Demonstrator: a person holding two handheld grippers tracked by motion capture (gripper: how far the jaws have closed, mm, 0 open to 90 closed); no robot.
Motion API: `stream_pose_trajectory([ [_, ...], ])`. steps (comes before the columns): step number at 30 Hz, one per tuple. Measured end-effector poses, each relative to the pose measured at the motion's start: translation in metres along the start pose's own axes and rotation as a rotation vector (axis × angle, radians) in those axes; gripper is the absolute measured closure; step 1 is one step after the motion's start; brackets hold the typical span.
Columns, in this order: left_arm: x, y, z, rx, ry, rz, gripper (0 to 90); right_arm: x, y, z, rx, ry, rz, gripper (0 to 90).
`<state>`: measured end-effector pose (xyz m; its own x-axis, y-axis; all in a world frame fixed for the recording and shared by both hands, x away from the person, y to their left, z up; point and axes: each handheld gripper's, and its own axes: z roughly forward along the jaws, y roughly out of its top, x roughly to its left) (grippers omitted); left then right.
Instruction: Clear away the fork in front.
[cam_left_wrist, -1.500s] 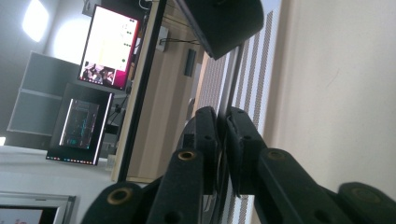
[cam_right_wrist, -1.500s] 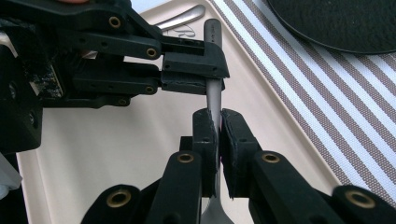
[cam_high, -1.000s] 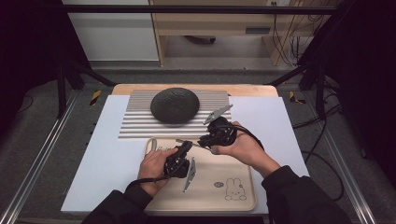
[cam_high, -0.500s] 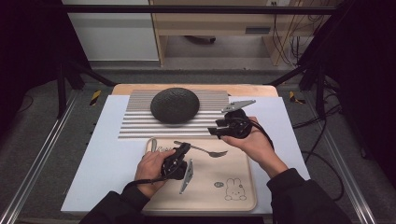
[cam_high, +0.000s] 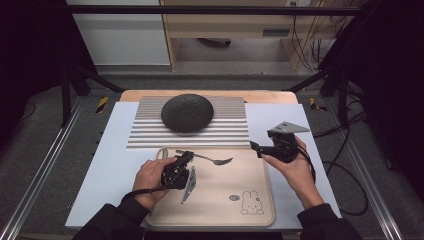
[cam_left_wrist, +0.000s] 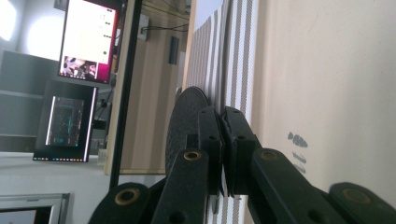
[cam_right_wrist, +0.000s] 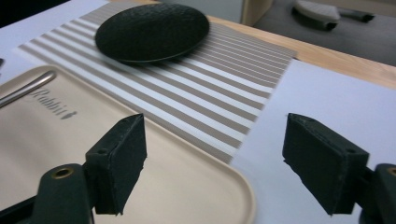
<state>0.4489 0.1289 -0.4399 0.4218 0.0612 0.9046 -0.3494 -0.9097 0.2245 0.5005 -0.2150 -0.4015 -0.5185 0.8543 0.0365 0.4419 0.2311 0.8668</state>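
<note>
Bright table, dark surroundings, soft focus.

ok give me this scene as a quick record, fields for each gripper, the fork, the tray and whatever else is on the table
left gripper: shut on the fork's handle, over the tray's upper left
right gripper: open, holds nothing, at the tray's upper right edge
fork: lies across the top of the tray, tines to the right
tray: beige, rabbit drawing at its lower right
dark bowl: upside down on the striped mat
striped mat: behind the tray, on the white sheet
white sheet: covers the wooden table
</note>
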Motion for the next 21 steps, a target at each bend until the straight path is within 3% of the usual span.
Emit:
stream_pose_trajectory([
  [4,0.006,-0.003,0.003,0.012,-0.066,0.003,87.3,-0.011,-0.027,-0.013,-0.031,-0.061,0.018,16.4],
  [10,0.016,-0.009,0.008,0.019,-0.115,-0.015,87.3,-0.021,-0.066,-0.03,-0.018,-0.105,0.049,14.7],
  [13,0.021,-0.013,0.011,0.029,-0.121,0.012,87.3,-0.028,-0.08,-0.044,-0.074,-0.066,0.105,14.3],
  [18,0.026,-0.02,0.015,0.037,-0.145,-0.003,87.3,-0.038,-0.092,-0.056,-0.135,-0.077,0.127,14.7],
  [21,0.027,-0.021,0.017,0.034,-0.16,0.011,87.3,-0.038,-0.095,-0.056,-0.16,-0.062,0.129,14.1],
])
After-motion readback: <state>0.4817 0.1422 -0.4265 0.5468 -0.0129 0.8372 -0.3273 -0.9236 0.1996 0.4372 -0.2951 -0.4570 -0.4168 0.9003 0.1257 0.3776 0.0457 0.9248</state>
